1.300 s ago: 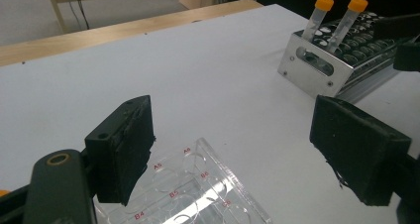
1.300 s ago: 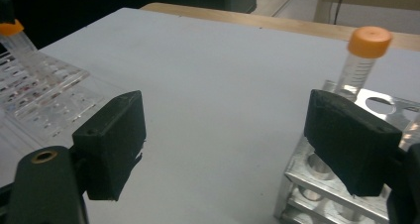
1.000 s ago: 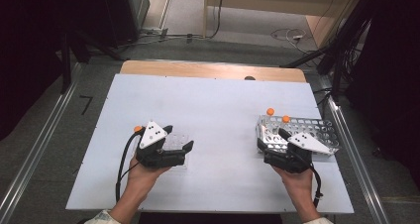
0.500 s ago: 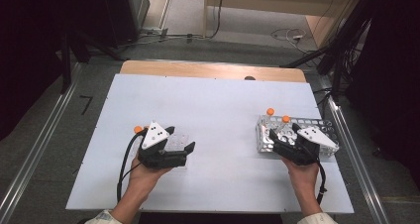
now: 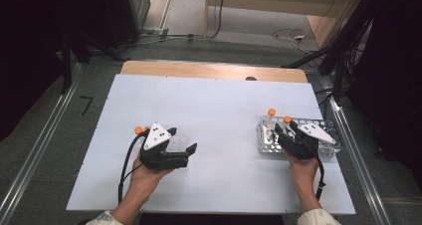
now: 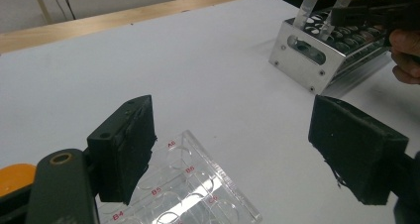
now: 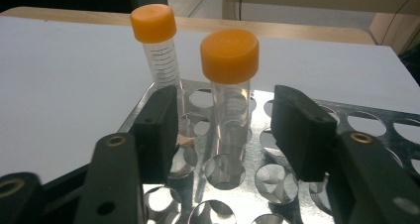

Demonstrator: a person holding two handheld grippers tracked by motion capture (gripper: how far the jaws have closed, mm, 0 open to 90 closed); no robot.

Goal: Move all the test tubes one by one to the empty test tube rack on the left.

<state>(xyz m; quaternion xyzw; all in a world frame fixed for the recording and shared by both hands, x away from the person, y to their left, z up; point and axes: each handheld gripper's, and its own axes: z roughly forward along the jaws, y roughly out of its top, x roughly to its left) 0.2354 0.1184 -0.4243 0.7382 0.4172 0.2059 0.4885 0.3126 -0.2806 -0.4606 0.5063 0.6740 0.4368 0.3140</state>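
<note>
A metal tube rack (image 5: pixel 266 144) stands at the table's right with two clear orange-capped tubes (image 5: pixel 271 113) (image 5: pixel 287 120) upright in its far left corner. My right gripper (image 5: pixel 284 129) hovers over the rack. Its jaws have just been closing, and the nearer tube (image 7: pixel 229 80) stands between them with a gap on each side; the other tube (image 7: pixel 158 45) is behind to the left. My left gripper (image 5: pixel 182 139) rests open over a clear well plate (image 5: pixel 183 135). The plate (image 6: pixel 198 189) lies under the left jaw and neither pad touches it.
The white table top (image 5: pixel 209 105) has a wooden strip (image 5: pixel 209 70) along its far edge. Metal rails run along both sides. In the left gripper view, the rack (image 6: pixel 302 55) and my right gripper (image 6: pixel 376 13) show at upper right.
My right gripper has moved forward over the rack to the tubes and its jaws have narrowed around the nearer tube. The left gripper has stayed in place.
</note>
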